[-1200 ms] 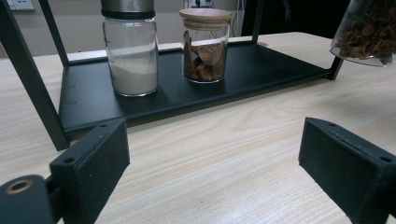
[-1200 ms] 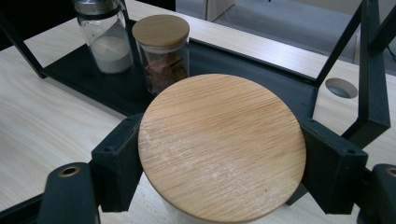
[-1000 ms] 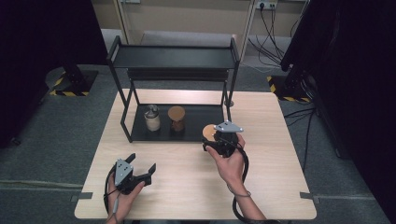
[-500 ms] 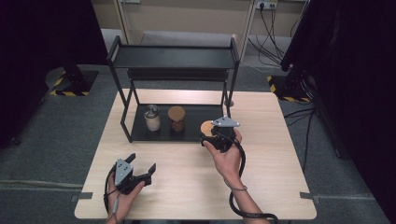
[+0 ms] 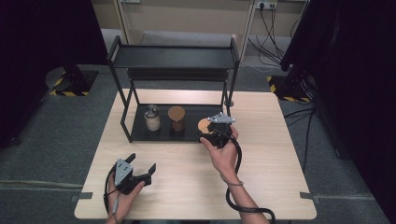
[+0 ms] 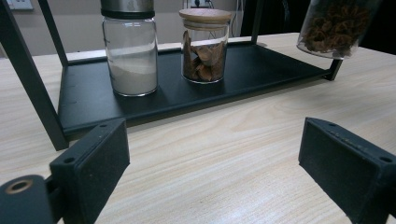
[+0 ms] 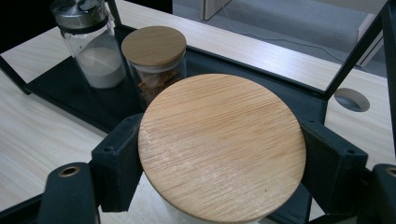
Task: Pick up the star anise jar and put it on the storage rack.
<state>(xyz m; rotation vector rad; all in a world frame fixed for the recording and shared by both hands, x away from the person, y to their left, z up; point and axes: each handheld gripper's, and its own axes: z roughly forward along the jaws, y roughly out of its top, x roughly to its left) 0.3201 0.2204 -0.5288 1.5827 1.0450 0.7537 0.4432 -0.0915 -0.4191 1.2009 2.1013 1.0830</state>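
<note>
Placement is the step in hand, judging from the high view: the right gripper (image 5: 211, 133), held in the person's right hand, carries a round glass jar with a pale wooden lid (image 5: 203, 125) at the right end of the black metal two-tier rack's (image 5: 173, 57) lower shelf, just above its front edge. Two jars already stand on that shelf to the left, a clear jar of white powder with a metal cap (image 5: 152, 117) and a glass jar of brown dried pieces with a wooden lid (image 5: 177, 118). The left gripper (image 5: 142, 171) rests low on the light wooden table (image 5: 271, 140), well apart from the rack, with its jaws spread and nothing between them.

From the left gripper view, the two black pads stand wide apart over bare tabletop, and the carried jar (image 6: 337, 27) hangs tilted above the shelf's right end, its base clear of the tray and dark dried contents showing through the glass.

In the right gripper view, the jaws are clamped on the carried jar just under its lid (image 7: 222, 142), one pad at each side. The next move, as I read it, calls for levelling the jar, bringing it in over the free space right of the brown-filled jar (image 7: 156, 60), lowering it until the base sits flat, and only then spreading the jaws.
</note>
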